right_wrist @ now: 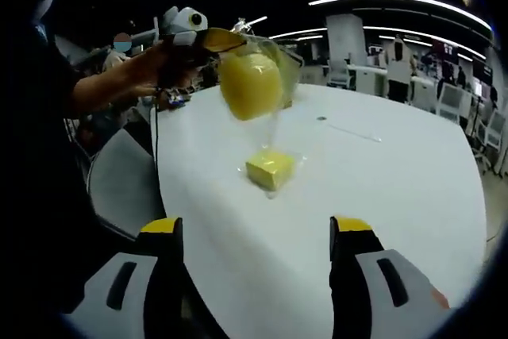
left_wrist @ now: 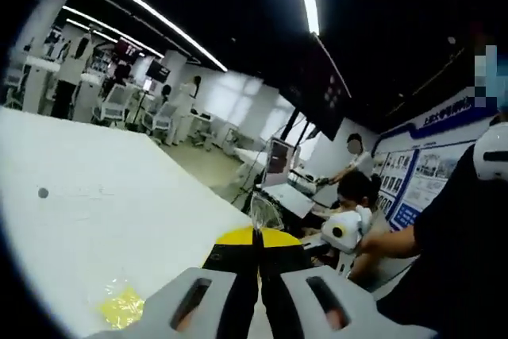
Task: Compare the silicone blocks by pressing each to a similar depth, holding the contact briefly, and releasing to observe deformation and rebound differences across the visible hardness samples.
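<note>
My right gripper [right_wrist: 255, 275] rides low at the near edge of the white table [right_wrist: 397, 188], its yellow-tipped jaws standing wide apart with nothing between them. Beyond the jaws, out on the table, lies a yellow silicone block [right_wrist: 271, 169] inside a clear plastic wrapper, flat on the tabletop. Above and a little beyond that block, my left gripper [right_wrist: 208, 40] hangs in the air, pinching the top of a clear bag [right_wrist: 279, 57] with a second, rounder yellow silicone sample [right_wrist: 250, 85] hanging inside it, well clear of the table.

In the left gripper view the left gripper [left_wrist: 258, 295] has its jaws drawn together on a crinkled bit of clear film [left_wrist: 264, 210]. The wrapped block [left_wrist: 121, 306] sits on the table [left_wrist: 119, 204] down to the left of the jaws. Far behind the table are people seated at desks and a wall of posters.

Handling, as I judge it: both samples are light and soft, so they should give under a jaw and spring back at different rates. The film is slippery and thin; the bag could slide or tear if I hold it by its edge for long. I would set the hung sample down beside the block and press each through its wrapper on the broad top face, square on, so that it doesn't skate across the smooth table.
</note>
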`<state>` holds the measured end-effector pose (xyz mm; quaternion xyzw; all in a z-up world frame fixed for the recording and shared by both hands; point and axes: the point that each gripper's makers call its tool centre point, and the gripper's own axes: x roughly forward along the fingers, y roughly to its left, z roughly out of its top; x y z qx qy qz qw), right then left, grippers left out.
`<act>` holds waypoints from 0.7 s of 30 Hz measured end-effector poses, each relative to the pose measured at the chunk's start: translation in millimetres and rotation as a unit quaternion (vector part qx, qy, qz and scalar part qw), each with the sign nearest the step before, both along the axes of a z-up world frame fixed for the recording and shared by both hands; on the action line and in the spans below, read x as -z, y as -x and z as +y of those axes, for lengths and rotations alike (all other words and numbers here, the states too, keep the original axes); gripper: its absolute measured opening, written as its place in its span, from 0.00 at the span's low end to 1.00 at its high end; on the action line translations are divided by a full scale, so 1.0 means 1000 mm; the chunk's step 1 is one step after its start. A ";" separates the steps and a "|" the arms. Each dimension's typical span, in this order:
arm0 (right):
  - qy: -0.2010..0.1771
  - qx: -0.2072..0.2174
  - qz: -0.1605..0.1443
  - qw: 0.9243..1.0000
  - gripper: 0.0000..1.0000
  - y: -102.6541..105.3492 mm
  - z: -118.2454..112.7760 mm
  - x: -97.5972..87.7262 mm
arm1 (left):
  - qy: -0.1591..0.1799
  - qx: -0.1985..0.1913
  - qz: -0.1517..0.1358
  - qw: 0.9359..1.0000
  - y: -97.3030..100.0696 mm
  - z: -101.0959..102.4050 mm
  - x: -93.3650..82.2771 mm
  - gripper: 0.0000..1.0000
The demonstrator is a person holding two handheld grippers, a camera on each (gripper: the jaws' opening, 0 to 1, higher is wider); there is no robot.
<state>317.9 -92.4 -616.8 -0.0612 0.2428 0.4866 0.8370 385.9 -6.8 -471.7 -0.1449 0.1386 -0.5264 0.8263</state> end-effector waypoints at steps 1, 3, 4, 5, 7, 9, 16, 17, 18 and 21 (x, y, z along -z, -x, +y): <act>0.000 0.000 0.000 1.000 0.69 0.000 0.000 0.000 | -0.007 0.011 -0.023 1.000 0.004 -0.002 -0.003 0.00; -0.003 -0.001 0.000 1.000 0.69 -0.001 0.002 -0.001 | -0.003 0.018 -0.022 1.000 0.008 -0.005 -0.004 0.00; -0.005 -0.001 0.000 1.000 0.69 -0.002 0.003 -0.001 | 0.000 0.026 -0.017 1.000 0.010 -0.006 -0.004 0.00; -0.006 -0.002 -0.001 1.000 0.69 -0.002 0.004 -0.002 | -0.004 0.025 -0.020 0.999 0.010 -0.007 -0.003 0.00; -0.010 -0.005 -0.006 1.000 0.69 -0.004 0.005 -0.005 | -0.023 0.043 -0.041 0.998 0.016 -0.011 0.000 0.00; -0.023 -0.009 -0.016 1.000 0.69 -0.006 0.008 -0.012 | -0.033 0.047 -0.044 0.997 0.020 -0.015 0.002 0.00; -0.111 -0.040 -0.104 0.988 0.72 -0.013 0.034 -0.056 | -0.044 0.074 -0.082 0.993 0.033 -0.023 -0.003 0.00; -0.120 -0.050 -0.116 0.985 0.69 -0.012 0.038 -0.061 | -0.041 0.077 -0.084 0.993 0.034 -0.024 -0.005 0.00; -0.119 -0.049 -0.111 0.985 0.66 -0.012 0.041 -0.061 | -0.038 0.081 -0.076 0.993 0.036 -0.024 -0.005 0.00; -0.127 -0.068 -0.127 0.981 0.64 -0.011 0.052 -0.065 | -0.041 0.088 -0.077 0.992 0.041 -0.026 -0.004 0.00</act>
